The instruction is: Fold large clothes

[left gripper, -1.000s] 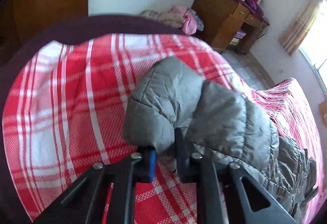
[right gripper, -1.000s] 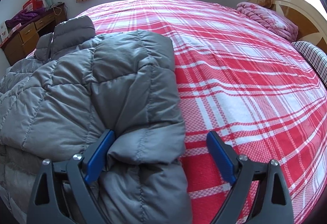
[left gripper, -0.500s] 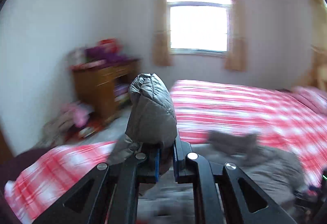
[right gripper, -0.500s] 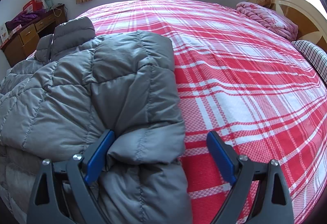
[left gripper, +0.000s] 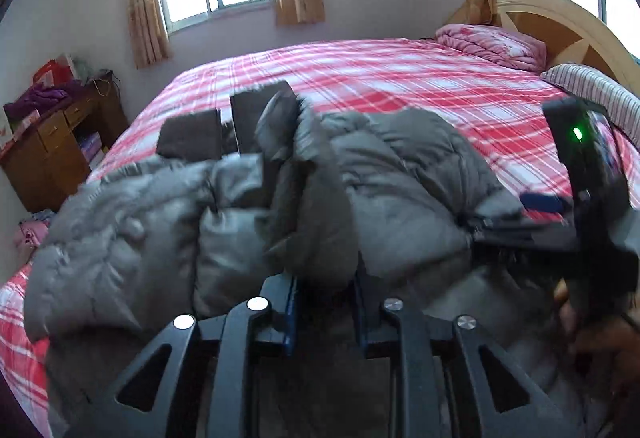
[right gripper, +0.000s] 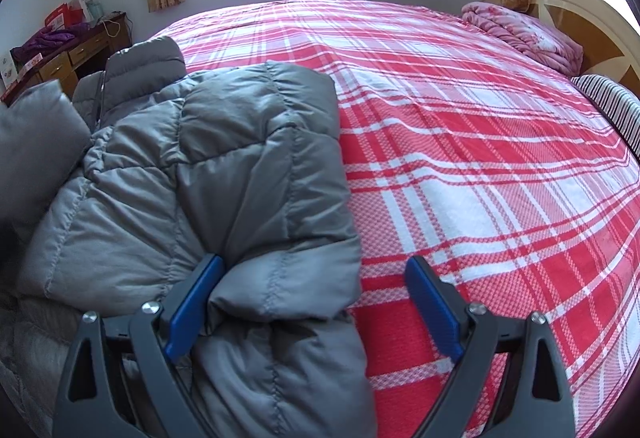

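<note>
A grey quilted puffer jacket (left gripper: 400,190) lies on a bed with a red and white plaid cover (left gripper: 400,86). My left gripper (left gripper: 324,302) is shut on a grey sleeve of the jacket (left gripper: 312,206) and holds it over the jacket's body. In the right wrist view the jacket (right gripper: 224,174) lies at the left, one sleeve folded across it. My right gripper (right gripper: 312,302) is open, its jaws wide apart, one pad (right gripper: 196,298) pressed against the folded sleeve end. The right gripper also shows in the left wrist view (left gripper: 576,206).
A wooden desk (right gripper: 60,54) with clutter stands at the far left. A pink folded blanket (right gripper: 524,34) and a striped pillow (right gripper: 612,106) lie by the wooden headboard (right gripper: 584,18). The plaid cover (right gripper: 480,158) stretches to the right of the jacket.
My left gripper lifted the sleeve, swung it round from the bed's far side and brought it down over the jacket. The right gripper has not moved.
</note>
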A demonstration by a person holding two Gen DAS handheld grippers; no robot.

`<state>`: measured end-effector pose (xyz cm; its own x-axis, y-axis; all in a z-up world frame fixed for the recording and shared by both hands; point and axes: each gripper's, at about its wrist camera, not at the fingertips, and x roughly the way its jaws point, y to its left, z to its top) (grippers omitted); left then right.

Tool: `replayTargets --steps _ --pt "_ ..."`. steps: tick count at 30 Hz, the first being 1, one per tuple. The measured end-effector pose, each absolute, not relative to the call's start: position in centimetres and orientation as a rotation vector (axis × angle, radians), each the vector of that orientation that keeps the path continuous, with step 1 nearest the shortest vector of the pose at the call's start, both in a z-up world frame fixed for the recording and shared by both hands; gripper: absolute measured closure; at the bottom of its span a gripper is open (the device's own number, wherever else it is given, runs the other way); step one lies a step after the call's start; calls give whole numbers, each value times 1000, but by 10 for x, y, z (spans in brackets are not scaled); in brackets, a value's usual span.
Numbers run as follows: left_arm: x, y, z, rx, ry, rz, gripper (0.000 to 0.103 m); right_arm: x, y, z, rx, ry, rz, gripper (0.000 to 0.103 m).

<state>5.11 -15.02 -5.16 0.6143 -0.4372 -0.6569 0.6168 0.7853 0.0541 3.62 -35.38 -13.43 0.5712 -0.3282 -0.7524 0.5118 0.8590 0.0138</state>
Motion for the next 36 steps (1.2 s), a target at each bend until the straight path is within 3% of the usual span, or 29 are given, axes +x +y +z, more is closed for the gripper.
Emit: replayTargets --steps 4,8,14,20,26,27,28,29,30,36 --pt "38 -138 -50 240 740 -660 71 37 -354 -135 246 825 -497 9" --pt "22 -121 -60 211 792 -671 45 36 -355 -135 246 826 -498 8" --pt "9 -49 -65 71 837 -567 43 30 -362 -127 307 837 -461 8" --pt "20 20 -71 58 819 -316 43 -8 -330 -57 402 648 -312 10" --pt "21 55 -70 -8 810 -209 43 36 -280 -54 397 737 -176 12" --pt "19 59 -71 -17 813 -210 43 47 -274 -64 392 780 -170 26" --pt "18 62 -72 -20 815 -208 43 56 -269 -75 392 817 -167 57" --pt "16 67 -73 -16 817 -201 43 61 -267 -85 403 852 -160 73" --pt "15 72 -73 -12 818 -194 43 64 -266 -93 424 877 -151 79" --pt "29 88 -60 -62 799 -200 43 38 -262 -100 409 842 -225 84"
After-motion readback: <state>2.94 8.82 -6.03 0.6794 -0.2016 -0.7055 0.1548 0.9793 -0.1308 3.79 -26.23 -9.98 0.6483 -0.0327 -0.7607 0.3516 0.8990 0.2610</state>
